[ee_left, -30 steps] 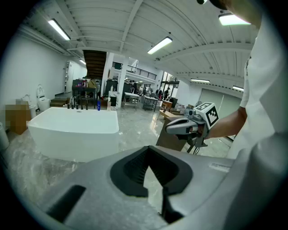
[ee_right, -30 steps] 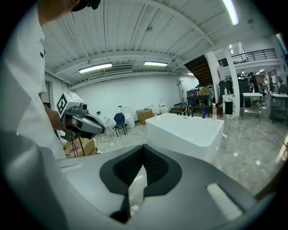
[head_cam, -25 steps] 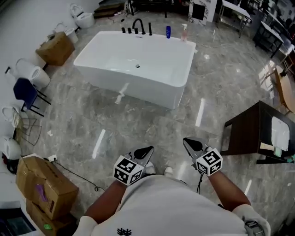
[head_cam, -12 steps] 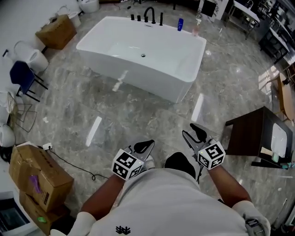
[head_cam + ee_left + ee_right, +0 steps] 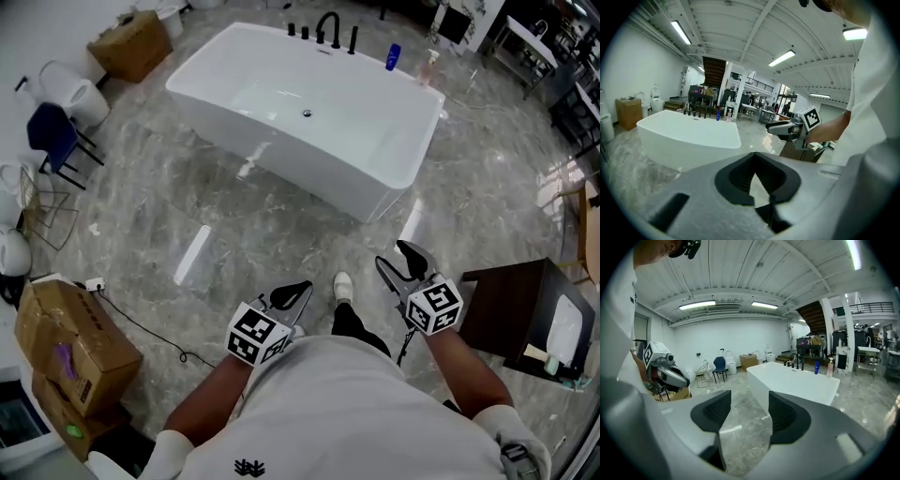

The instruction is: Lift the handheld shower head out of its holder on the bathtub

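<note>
The white freestanding bathtub (image 5: pixel 309 167) is now closer. Right gripper (image 5: pixel 398 259) jaws are opening, empty; left gripper (image 5: pixel 292 296) closed, empty. Handheld shower head (image 5: pixel 352 39) stays among black tap fittings (image 5: pixel 327 26) at the far rim, unreached.

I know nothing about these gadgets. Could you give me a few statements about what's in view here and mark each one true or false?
1. A blue bottle stands on the rim of the bathtub. True.
2. The right tool is clamped on the blue bottle. False: its jaws are opening with nothing between them, well short of the bathtub.
3. Cardboard boxes stand on the floor at the left of the head view. True.
4. The blue chair stands inside the bathtub. False: it stands on the floor, left of the bathtub.
5. The left tool has its jaws together and holds nothing. True.
</note>
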Motion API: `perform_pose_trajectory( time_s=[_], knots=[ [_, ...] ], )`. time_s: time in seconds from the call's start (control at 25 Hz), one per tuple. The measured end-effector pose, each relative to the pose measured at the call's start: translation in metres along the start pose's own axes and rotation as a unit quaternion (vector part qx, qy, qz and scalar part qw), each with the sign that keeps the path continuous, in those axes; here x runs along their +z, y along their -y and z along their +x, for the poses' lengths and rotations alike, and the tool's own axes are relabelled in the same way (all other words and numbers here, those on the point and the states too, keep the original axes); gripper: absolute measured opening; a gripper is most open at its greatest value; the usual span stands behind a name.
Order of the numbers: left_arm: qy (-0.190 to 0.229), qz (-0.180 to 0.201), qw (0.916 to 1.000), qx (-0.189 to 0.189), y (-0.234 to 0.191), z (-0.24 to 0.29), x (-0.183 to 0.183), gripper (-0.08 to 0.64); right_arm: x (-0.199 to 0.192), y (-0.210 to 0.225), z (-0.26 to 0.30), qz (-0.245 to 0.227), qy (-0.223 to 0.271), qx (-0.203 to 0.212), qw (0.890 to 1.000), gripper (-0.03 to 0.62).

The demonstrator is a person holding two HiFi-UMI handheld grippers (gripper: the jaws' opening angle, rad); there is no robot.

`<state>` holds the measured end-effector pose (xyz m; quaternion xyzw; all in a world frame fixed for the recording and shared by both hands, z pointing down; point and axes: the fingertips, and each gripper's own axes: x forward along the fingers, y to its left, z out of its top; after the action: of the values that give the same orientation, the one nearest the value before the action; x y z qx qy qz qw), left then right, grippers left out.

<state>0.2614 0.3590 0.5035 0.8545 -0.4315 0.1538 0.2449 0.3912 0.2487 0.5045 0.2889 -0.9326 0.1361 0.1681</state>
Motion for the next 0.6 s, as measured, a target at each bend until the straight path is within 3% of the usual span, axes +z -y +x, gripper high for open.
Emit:
perform_pose_trajectory(
  time_s=[0.36,0.6],
  knots=[
    [0.009,0.006,0.9992,0.039,-0.039,0.106,0.102,0.008,0.045,0.130,0.063,-0.013,-0.008,0.048,0.999,0.255],
    [0.010,0.007,0.9987,0.049,-0.056,0.150,0.135,0.008,0.044,0.179,0.111,-0.011,-0.025,0.075,0.997,0.248]
  ],
)
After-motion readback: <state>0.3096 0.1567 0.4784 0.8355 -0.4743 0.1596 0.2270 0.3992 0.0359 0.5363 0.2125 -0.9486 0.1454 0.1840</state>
